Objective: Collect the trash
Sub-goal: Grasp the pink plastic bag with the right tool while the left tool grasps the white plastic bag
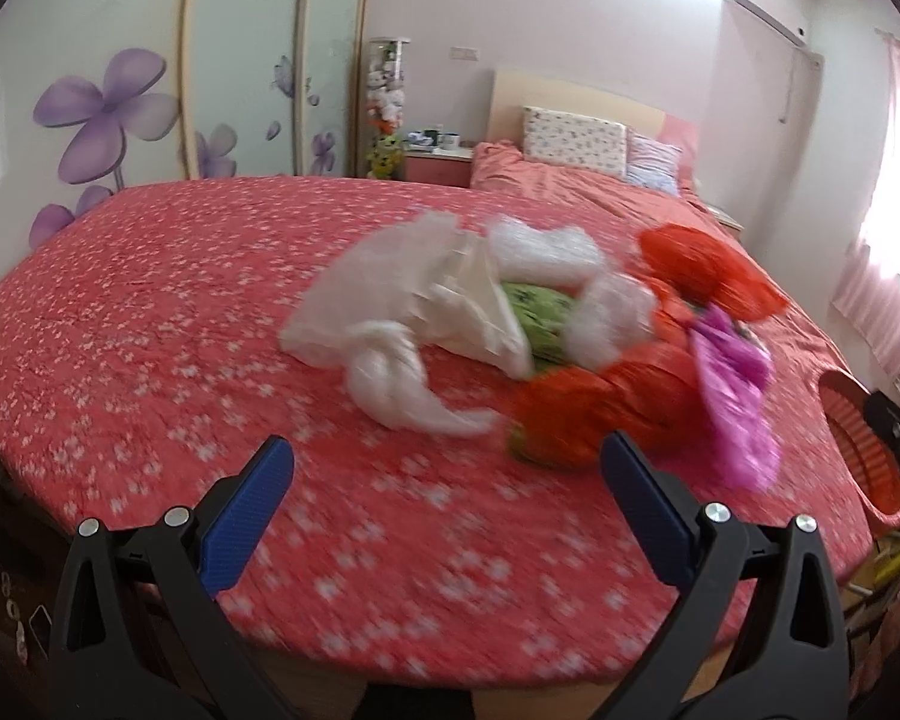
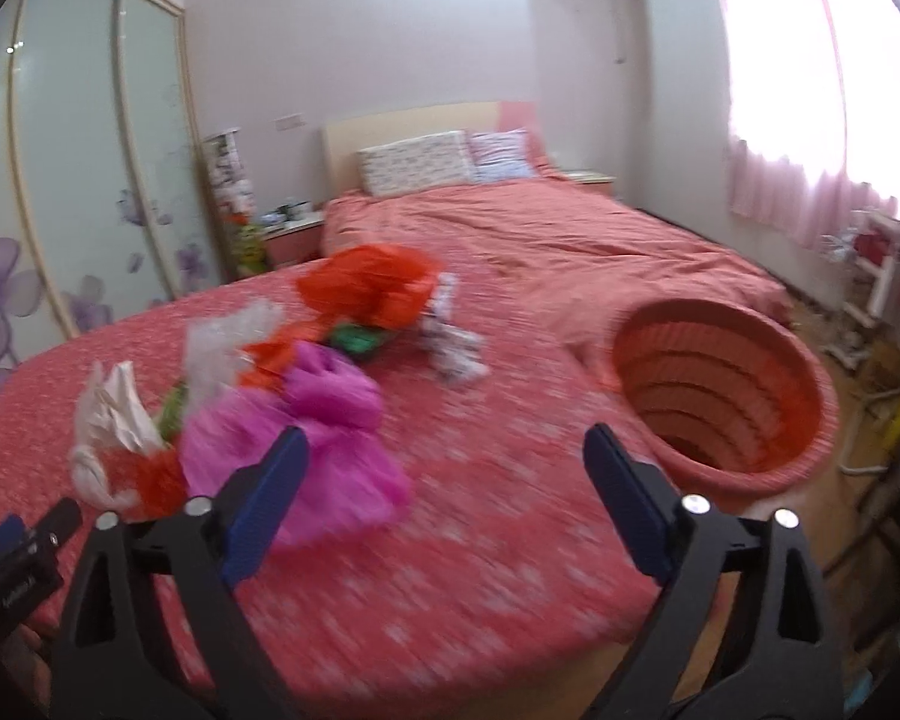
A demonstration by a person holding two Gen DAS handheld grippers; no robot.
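Left wrist view. We log the left gripper [image 1: 447, 468], blue-padded fingers spread wide with nothing between them, held above the near part of the bed's red floral bedspread [image 1: 150, 300]. Ahead of it lies the trash, gathered in one loose heap on the bedspread: a white plastic bag [image 1: 402, 306] with a knotted end, a green wrapper [image 1: 540, 312] tucked under it, clear crinkled plastic [image 1: 546, 246] behind, an orange plastic bag [image 1: 618, 402] just past the right finger, and a magenta plastic bag [image 1: 738, 384] to its right. At the bed's right edge we note the rim of an orange basket [image 1: 864, 438]. Pillows [image 1: 573, 138] sit at the headboard; a wardrobe with purple flower decals [image 1: 108, 108] fills the left wall.

Right wrist view. We log the right gripper [image 2: 450, 462], jaws likewise wide apart and holding nothing, over the bedspread [image 2: 450, 570]. The magenta plastic bag [image 2: 306, 420] lies just beyond its left finger, with the white plastic bag [image 2: 111, 420] further left and the orange plastic bag [image 2: 372, 282] behind. The orange basket [image 2: 810, 444] stands beside the bed to the right, well apart from the heap, its ribbed inside showing. The picture is motion-blurred
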